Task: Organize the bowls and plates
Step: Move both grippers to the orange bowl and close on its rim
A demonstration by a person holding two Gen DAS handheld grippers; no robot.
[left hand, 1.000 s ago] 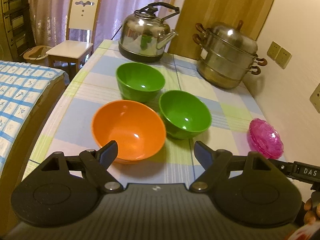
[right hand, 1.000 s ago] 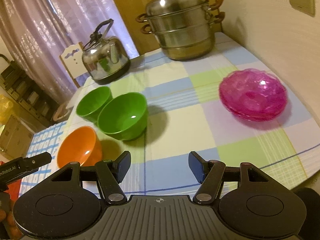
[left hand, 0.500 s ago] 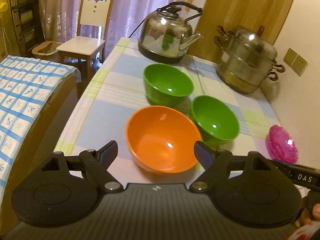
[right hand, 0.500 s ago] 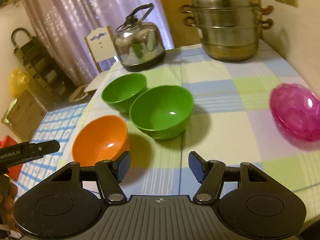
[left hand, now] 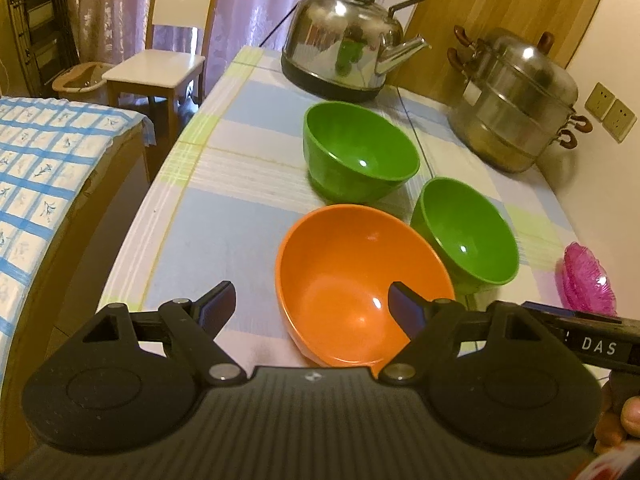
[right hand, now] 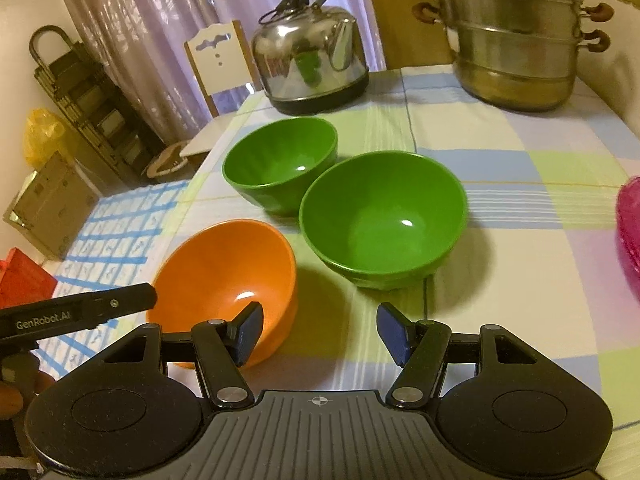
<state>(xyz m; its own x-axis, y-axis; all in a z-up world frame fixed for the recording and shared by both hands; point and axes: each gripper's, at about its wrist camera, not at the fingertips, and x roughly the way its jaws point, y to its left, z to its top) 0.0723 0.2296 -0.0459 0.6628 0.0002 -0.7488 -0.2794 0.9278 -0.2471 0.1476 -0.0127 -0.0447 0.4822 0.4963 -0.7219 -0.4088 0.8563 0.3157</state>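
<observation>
Both grippers, left point(left hand: 310, 304) and right point(right hand: 319, 326), gape empty; a careless pinch could skid the orange bowl point(left hand: 360, 284) off the table edge point(left hand: 132, 248).

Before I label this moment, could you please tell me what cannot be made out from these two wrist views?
- Pink plates: cut off by the right wrist view's edge; small behind the other gripper's bar in the left wrist view, so their count is unclear.
- Orange bowl: its near rim is hidden by the left gripper.
- Far green bowl: its base is hidden behind the near green bowl, right wrist view.
</observation>
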